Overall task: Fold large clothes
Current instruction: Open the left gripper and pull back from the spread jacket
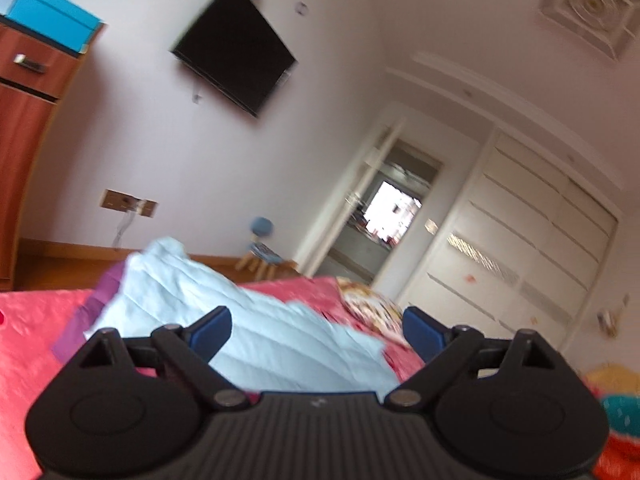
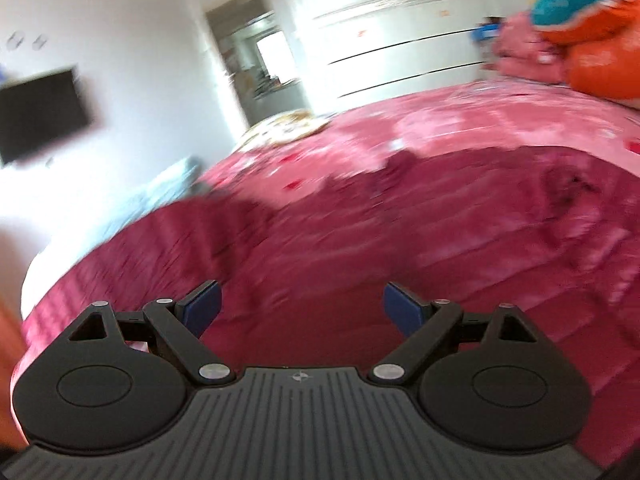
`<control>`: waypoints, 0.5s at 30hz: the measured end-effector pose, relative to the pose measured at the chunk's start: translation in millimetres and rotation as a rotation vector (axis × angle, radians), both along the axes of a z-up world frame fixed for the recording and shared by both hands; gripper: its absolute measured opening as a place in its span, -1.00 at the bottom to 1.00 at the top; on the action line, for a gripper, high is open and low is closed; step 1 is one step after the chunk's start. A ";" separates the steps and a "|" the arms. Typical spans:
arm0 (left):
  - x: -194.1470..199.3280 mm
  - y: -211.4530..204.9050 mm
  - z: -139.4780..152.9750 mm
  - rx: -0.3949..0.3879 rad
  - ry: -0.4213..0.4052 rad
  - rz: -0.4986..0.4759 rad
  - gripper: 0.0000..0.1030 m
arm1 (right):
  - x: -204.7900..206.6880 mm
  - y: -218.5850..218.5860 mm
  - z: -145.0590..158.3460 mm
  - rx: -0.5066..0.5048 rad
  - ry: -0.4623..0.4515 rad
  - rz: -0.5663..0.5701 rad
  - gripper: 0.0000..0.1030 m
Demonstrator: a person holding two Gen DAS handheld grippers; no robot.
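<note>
Both blurred. Left claw (image 1: 316,330) wide open, empty, light blue garment (image 1: 240,312) lower centre on pink bed (image 1: 24,320). Right claw (image 2: 302,307) open, empty. Television (image 1: 236,46) upper left; pillows (image 2: 592,40) upper right.

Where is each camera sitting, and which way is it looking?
Left wrist view: sits on the left gripper, looking along its open fingers over a light blue garment on the pink bed, towards the TV wall.
Right wrist view: sits on the right gripper, looking along its open fingers low across a dark red garment on the bed, towards the white wardrobe.
Shared: both show the pink bed, TV, doorway and wardrobe. No hand or arm clearly shows in either.
</note>
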State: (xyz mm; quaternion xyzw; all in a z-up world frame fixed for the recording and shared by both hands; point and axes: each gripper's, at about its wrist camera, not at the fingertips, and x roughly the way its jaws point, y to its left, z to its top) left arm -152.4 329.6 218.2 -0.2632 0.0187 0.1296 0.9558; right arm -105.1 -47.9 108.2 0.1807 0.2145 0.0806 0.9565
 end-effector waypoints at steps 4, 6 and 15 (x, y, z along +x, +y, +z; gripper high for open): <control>7.8 -38.0 -4.3 0.037 0.038 -0.089 0.79 | -1.8 -47.3 -1.2 0.068 -0.007 -0.145 1.00; 12.6 -56.7 -6.9 0.060 0.057 -0.134 0.79 | -4.9 -70.6 -4.5 0.097 -0.005 -0.210 1.00; 29.6 -139.1 -19.3 0.150 0.126 -0.312 0.79 | -13.8 -155.3 -22.8 0.143 0.002 -0.455 1.00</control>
